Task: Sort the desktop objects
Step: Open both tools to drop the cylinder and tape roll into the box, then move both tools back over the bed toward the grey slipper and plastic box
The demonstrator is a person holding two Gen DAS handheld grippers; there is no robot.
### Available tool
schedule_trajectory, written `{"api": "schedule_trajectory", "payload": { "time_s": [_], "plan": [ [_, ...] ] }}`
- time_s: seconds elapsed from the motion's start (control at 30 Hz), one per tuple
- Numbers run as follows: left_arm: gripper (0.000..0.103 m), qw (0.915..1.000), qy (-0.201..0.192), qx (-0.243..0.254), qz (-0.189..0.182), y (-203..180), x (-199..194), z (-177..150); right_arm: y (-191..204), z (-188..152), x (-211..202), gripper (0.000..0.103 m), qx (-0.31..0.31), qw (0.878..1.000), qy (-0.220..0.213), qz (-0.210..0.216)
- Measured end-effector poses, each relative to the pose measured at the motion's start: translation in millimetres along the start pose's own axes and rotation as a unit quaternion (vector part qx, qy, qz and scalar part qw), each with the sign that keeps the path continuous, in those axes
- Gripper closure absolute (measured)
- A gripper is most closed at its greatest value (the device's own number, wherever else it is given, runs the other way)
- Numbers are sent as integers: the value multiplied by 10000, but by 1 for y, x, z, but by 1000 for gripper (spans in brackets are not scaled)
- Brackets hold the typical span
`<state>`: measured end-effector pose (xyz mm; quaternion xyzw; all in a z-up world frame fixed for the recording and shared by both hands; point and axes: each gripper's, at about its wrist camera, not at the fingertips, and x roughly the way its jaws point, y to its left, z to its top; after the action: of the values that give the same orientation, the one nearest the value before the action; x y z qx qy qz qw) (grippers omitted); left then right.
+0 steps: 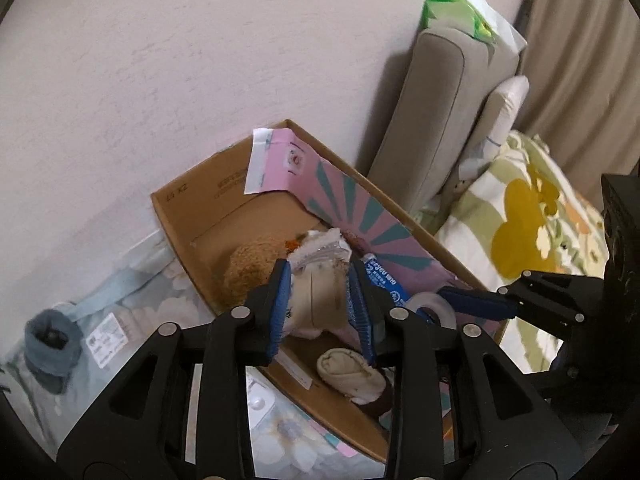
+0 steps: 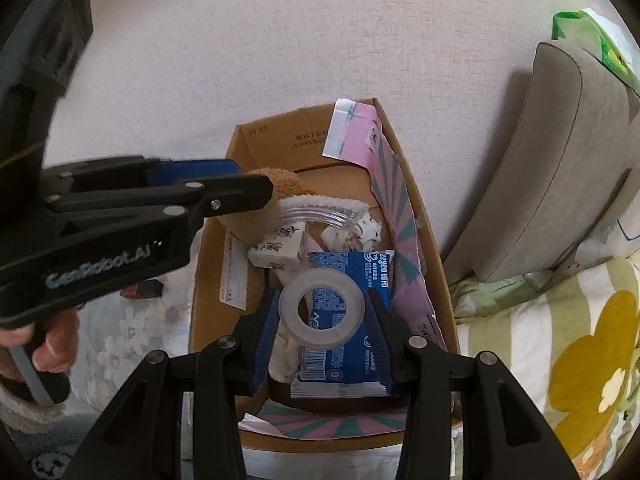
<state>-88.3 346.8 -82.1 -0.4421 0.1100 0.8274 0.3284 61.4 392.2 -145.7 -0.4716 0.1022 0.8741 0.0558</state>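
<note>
We hold both grippers over the cardboard box [image 2: 416,216] against the wall, mid-frame in both views. The right gripper [image 2: 322,312] has a clear tape roll [image 2: 322,307] between its jaws; they look to touch its rim lightly, above a blue packet [image 2: 352,344]. The left gripper [image 1: 320,304], jaws narrow, frames a pale folded cloth [image 1: 316,300], but we cannot tell whether it is gripped. The risk, as we judge it: the slick round roll could slip from so light a hold and bounce onto the bed [image 2: 560,340] at right. The two grippers are also close enough to knock together.
</note>
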Motion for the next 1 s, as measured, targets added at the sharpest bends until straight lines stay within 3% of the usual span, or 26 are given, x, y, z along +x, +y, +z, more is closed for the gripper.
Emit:
{"api": "schedule_trajectory", "payload": {
  "time_s": [0.03, 0.07, 0.1, 0.13, 0.17, 0.63, 1.0],
  "plan": [
    [69, 9999, 28, 75, 78, -3, 0, 1, 1, -1, 1, 42, -26, 10000, 42, -64],
    [65, 9995, 72, 196, 234, -7, 1, 2, 2, -1, 3, 32, -46, 9999, 56, -120],
    [44, 9990, 99, 269, 349, -9, 2, 2, 3, -2, 2, 22, -53, 9998, 24, -168],
    [12, 9984, 110, 325, 459, -11, 3, 2, 4, -3, 1, 22, -45, 9998, -33, -185],
    [0, 9979, 31, 340, 552, -11, 1, 1, 4, -4, -1, 22, -23, 9998, -87, -171],
    [1, 9982, -352, 399, 261, -9, -36, -9, 14, -8, -10, 22, 25, 9993, -91, -359],
    [1, 9975, -635, 113, 290, 26, -79, -28, 40, -5, -25, 22, -99, 9985, -255, -467]
  ]
}}
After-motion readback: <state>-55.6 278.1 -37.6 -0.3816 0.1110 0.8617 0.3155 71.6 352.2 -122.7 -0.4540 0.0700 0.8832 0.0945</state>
